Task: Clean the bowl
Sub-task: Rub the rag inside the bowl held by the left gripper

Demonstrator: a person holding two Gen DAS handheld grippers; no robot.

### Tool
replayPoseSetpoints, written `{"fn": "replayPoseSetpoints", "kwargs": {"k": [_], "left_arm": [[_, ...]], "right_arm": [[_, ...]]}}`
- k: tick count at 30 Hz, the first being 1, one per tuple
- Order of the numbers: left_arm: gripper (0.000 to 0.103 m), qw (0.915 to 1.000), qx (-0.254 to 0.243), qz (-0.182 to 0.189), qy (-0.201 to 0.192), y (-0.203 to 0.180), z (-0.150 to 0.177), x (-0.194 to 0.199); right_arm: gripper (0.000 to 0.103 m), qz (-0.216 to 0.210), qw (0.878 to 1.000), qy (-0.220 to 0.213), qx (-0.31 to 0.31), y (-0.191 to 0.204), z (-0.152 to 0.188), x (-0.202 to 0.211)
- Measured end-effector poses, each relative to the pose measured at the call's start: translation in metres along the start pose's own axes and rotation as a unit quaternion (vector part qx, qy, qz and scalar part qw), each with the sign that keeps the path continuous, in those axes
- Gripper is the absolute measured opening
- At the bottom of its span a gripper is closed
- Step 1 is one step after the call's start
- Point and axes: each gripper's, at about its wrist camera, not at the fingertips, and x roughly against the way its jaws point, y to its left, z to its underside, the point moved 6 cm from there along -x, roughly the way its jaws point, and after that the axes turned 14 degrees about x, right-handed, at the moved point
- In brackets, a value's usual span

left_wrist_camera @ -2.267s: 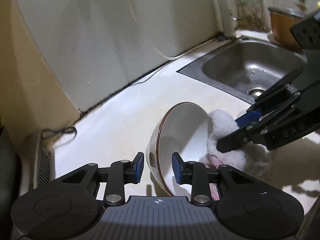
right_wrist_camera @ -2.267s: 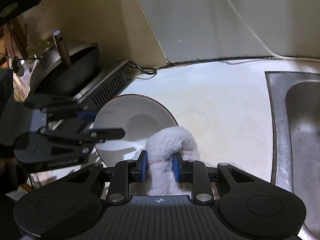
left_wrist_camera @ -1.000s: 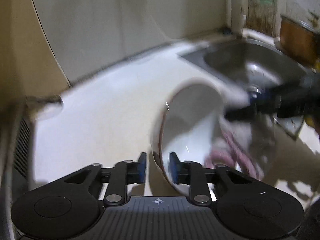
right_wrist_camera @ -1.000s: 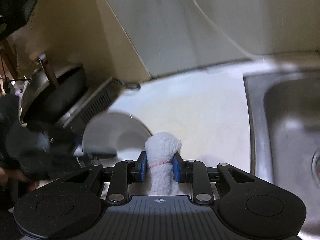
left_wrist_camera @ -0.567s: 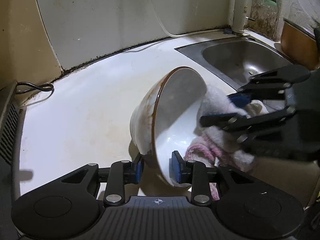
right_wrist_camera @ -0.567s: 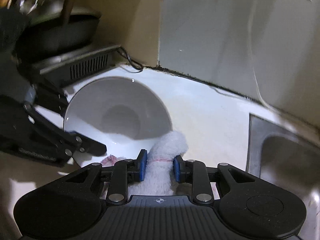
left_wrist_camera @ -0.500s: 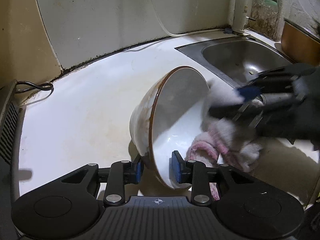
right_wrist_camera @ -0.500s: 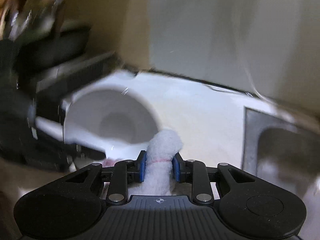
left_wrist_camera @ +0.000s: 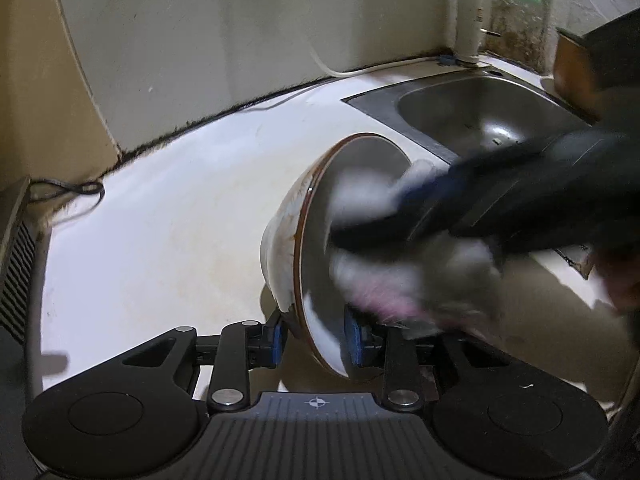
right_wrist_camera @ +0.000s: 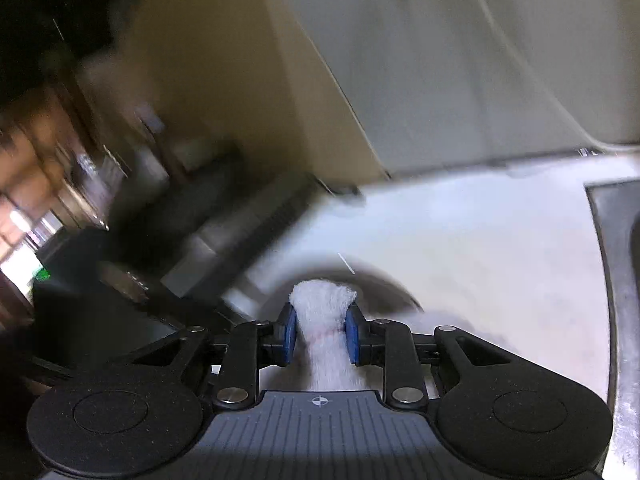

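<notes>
So the biggest thing here is the white, slightly stained countertop, running along a pale wall, with a stainless steel sink sunk into its far right end. A black vented appliance sits at the counter's left edge, with a thin black cable looped next to it.

The white ceramic bowl with a brown rim is over the counter just in front of the sink, tipped up on its side so the opening faces right. The left gripper has its blue pads clamped on the bowl's lower rim, one pad outside the wall and one inside.

The right gripper is pinching a bunched white fluffy cloth with pink bits tight between its blue pads. From the left wrist view that gripper and cloth are a motion-blurred smear pushed into the bowl's opening, cloth against the inside. The right wrist view is super blurry too, so the bowl only shows as a dark curve past the cloth.
</notes>
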Motion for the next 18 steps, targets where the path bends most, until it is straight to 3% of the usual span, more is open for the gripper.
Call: {"fn": "replayPoseSetpoints", "kwargs": {"k": [4, 8, 11, 14, 15, 18], "left_arm": [[0.034, 0.9999, 0.011, 0.008, 0.006, -0.001, 0.002, -0.003], [0.033, 0.9999, 0.015, 0.007, 0.001, -0.001, -0.002, -0.006], [0.034, 0.9999, 0.007, 0.008, 0.005, -0.002, -0.001, -0.008], [0.036, 0.9999, 0.004, 0.013, 0.002, -0.002, 0.000, -0.008], [0.036, 0.9999, -0.001, 0.011, -0.001, -0.002, 0.000, -0.008], [0.036, 0.9998, -0.018, 0.008, -0.007, -0.006, 0.000, -0.006]], "right_arm": [[0.025, 0.007, 0.998, 0.046, 0.043, 0.009, -0.005, 0.010], [0.025, 0.034, 0.977, 0.103, 0.181, 0.036, -0.003, 0.036], [0.025, 0.080, 0.975, 0.064, 0.197, 0.039, -0.020, 0.049], [0.025, 0.076, 0.983, 0.006, 0.168, 0.035, -0.038, 0.045], [0.025, 0.079, 0.983, 0.000, 0.164, 0.033, -0.037, 0.037], [0.025, 0.104, 0.979, 0.035, 0.172, 0.024, -0.024, 0.010]]}}
